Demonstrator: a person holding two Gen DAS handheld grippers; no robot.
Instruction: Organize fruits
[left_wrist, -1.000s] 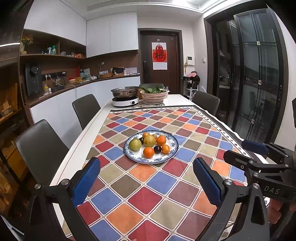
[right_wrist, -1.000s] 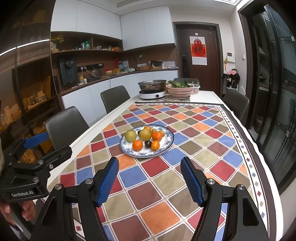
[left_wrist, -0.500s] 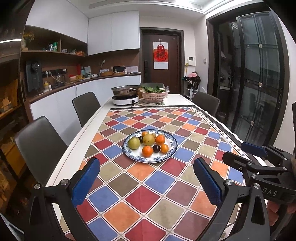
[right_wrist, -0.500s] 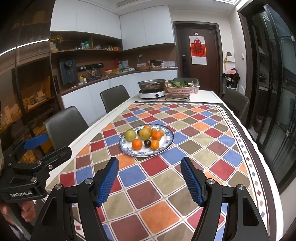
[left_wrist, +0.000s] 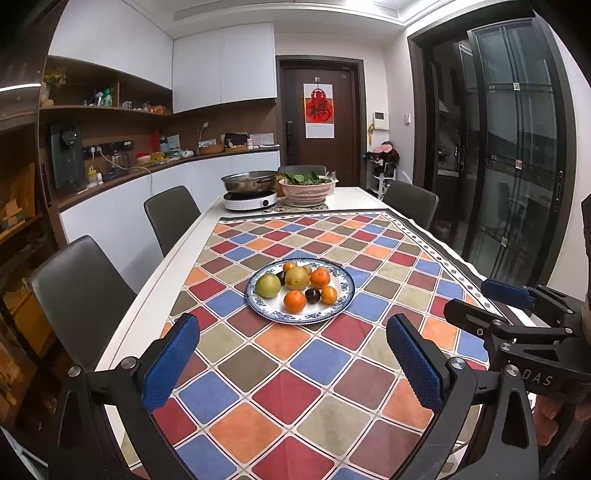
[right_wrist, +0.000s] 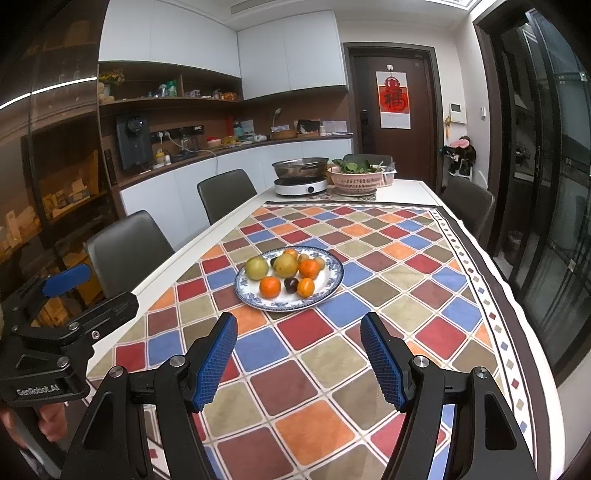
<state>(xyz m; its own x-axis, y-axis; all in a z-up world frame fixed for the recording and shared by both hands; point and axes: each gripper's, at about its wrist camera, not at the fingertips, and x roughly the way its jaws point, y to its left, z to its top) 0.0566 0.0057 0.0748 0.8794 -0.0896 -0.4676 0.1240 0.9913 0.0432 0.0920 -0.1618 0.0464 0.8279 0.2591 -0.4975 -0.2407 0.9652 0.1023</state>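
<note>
Fruits (left_wrist: 297, 286) on plate, both claws (left_wrist: 291, 363) (right_wrist: 299, 360) agape, angled downward

Both tools are black angular frames studded with round silver screws, their fingers faced with blue dimpled pads. The left gripper (left_wrist: 291, 365) carries white "GenRobot.AI" lettering on its side, seen from the right wrist view. The right gripper (right_wrist: 298, 363) shows the white letters "DAS" on its body.

Fruits (left_wrist: 295, 282) on plate (left_wrist: 343, 299) (mid-table (left_wrist: 166, 295))
</note>
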